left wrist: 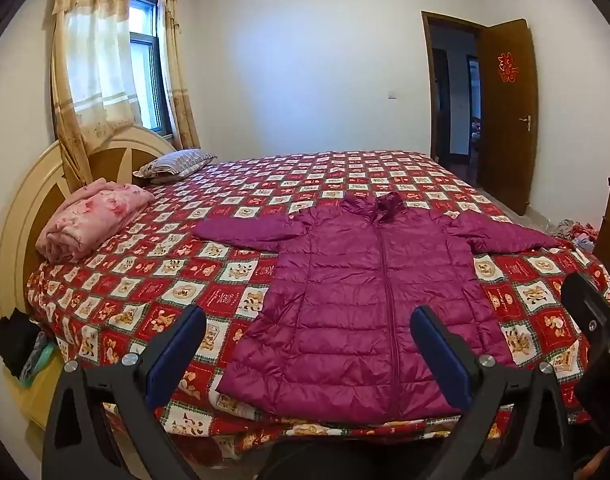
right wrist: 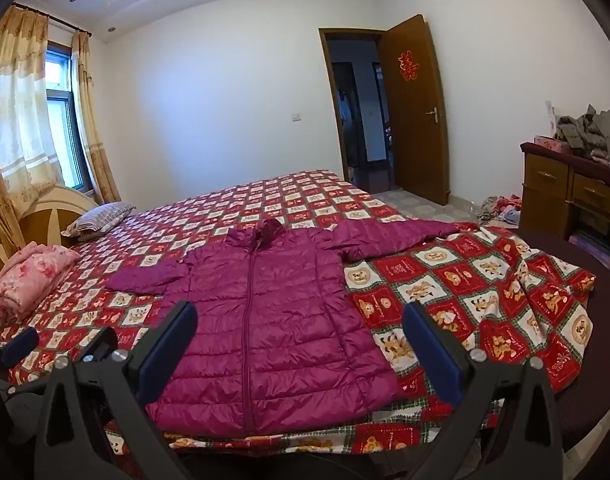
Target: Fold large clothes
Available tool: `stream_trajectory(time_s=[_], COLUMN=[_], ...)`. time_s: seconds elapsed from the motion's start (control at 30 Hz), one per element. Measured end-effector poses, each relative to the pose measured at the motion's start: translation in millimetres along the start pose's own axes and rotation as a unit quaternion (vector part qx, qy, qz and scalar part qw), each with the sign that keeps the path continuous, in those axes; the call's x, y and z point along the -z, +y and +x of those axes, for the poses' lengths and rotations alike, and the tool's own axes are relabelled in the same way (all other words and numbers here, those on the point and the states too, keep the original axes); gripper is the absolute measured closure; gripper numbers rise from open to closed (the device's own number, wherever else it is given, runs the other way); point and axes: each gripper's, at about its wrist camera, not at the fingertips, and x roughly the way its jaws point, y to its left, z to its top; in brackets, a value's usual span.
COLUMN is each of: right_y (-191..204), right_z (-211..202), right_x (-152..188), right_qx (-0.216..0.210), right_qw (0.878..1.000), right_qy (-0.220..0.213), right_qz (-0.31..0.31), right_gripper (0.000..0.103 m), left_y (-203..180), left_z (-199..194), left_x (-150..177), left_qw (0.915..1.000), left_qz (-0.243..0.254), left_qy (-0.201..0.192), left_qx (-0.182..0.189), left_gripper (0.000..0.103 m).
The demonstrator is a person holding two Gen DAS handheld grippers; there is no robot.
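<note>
Both the left gripper (left wrist: 307,344) and right gripper (right wrist: 301,340) hang wide open, empty, above the near hem. The magenta puffer jacket (left wrist: 369,300) lies flat, zipped, sleeves spread on the bed's quilt (left wrist: 153,280). Slick padding may slip, or the pads may snag the quilt.

My left gripper (left wrist: 308,354): black plastic frame, two triangular arms with cut-outs, dark blue flat pads (left wrist: 176,356) on the fingers, round silver screws at the pivots. My right gripper (right wrist: 301,350) is the same build: black frame, blue pads (right wrist: 169,350), silver screw heads. From the left view, the right unit's side shows as a black housing with a small round marking.
</note>
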Motion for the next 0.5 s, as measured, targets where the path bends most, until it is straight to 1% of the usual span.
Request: stream_trajectory(time_s=[0.17, 0.4, 0.5], right_y=[-0.1, 3.4, 4.1], right_z=[0.1, -6.8, -7.1], right_x=[-1.0, -3.6, -3.9], right_qx=[0.001, 0.004, 0.004], right_qw=[1.0, 1.0, 1.0], right_qy=[0.0, -0.018, -0.019], right_qz=[-0.001, -0.012, -0.014], right_gripper=[0.0, 0.0, 0.0], left_y=[-0.4, 0.7, 0.7], left_z=[-1.3, -5.4, -5.9], left_x=[-0.3, -0.7, -0.6], left_qw=[1.0, 0.9999, 0.9999], left_qz=[0.002, 0.001, 0.001], left_qy=[-0.003, -0.009, -0.007], left_qx=[0.002, 0.007, 0.011], left_gripper=[0.001, 0.001, 0.001])
